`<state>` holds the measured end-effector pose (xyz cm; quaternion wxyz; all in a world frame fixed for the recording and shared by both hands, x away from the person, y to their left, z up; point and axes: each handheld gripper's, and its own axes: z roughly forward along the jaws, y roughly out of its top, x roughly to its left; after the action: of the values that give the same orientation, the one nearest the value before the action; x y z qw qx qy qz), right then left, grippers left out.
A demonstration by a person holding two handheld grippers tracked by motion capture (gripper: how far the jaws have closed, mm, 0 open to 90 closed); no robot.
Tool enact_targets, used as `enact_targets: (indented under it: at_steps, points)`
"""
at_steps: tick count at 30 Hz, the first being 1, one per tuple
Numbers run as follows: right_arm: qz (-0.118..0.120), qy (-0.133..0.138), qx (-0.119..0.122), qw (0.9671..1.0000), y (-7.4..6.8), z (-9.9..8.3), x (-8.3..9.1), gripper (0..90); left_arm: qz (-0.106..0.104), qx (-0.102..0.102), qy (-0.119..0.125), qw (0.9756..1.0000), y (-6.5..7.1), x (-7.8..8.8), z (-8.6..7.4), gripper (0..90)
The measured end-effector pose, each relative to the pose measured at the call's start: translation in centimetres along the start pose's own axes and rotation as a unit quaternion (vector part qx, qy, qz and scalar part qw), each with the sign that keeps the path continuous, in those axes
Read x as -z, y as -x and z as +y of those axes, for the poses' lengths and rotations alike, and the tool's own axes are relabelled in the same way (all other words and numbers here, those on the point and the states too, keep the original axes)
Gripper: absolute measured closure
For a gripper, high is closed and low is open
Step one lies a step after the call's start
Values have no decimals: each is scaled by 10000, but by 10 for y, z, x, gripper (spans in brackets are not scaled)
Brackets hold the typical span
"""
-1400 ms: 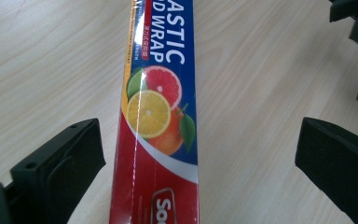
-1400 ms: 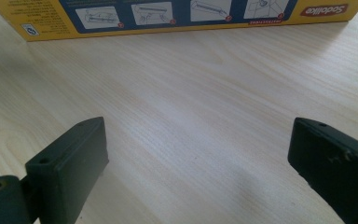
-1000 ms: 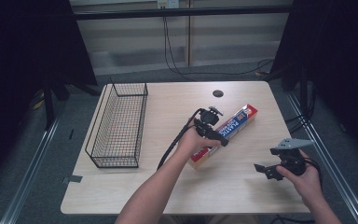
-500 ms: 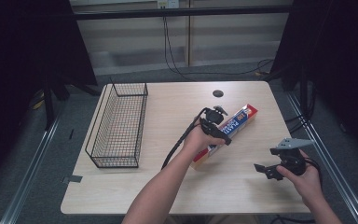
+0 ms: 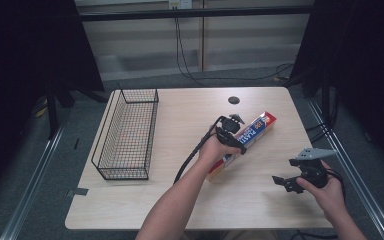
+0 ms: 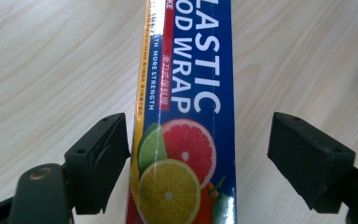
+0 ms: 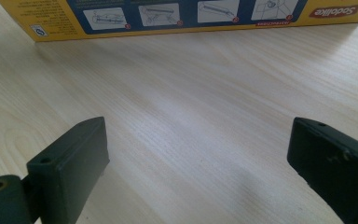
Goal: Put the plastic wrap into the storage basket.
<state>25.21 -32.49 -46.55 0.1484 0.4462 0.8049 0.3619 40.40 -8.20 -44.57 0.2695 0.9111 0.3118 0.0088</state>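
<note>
One plastic wrap box point(image 5: 246, 141) lies flat on the pale wooden worktop point(image 5: 180, 200), slanted, and everything else is placed from it. The box is blue on top with white lettering and a picture of cut citrus fruit, and yellow along its long side.

Two hand-held grippers are in play. The left hand-held gripper point(image 5: 232, 135) sits right over the middle of the box, held by the person's left hand point(image 5: 211, 150), with its cable trailing back along the forearm. In the left gripper view its jaws are spread wide and straddle the box point(image 6: 186, 140): one jaw is just touching or nearly touching the yellow edge, the other stands clearly apart from the blue side, with bare worktop between.

The right hand-held gripper point(image 5: 292, 181) is held by the right hand point(image 5: 325, 192) low over the worktop, near the box's closer end and off to its right. Its jaws are also spread, with nothing between them; in the right gripper view they point toward the box's yellow side point(image 7: 186, 18), which carries four small instruction pictures.

One black wire basket point(image 5: 127, 135) stands well to the left of the box. One small dark round hole point(image 5: 234, 100) sits in the worktop beyond the box's far end
</note>
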Motion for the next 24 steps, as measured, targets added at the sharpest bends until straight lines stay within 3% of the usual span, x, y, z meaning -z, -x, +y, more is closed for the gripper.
enact_targets:
  at_steps: [9, 10, 14, 19, 24]
  points:
    - [2, 8, -25, 10000, 1, 0, 0, 51, 60, 45, -39, 10000, -1, -5, 2, 267]
    - [3, 9, -7, 10000, 1, 0, 0, 53, 101, 134, -47, 9998, 0, -6, 1, 280]
    - [18, 10, -3, 10000, 1, 0, 0, 54, 225, -51, -143, 9996, -2, -6, 1, 362]
    - [28, -2, 5, 10000, 0, 0, 0, 57, 198, -53, -121, 9997, -2, -5, 0, 386]
    - [28, 13, 0, 10000, 1, -1, 1, 57, 212, -69, -327, 9992, -1, -1, -2, 396]
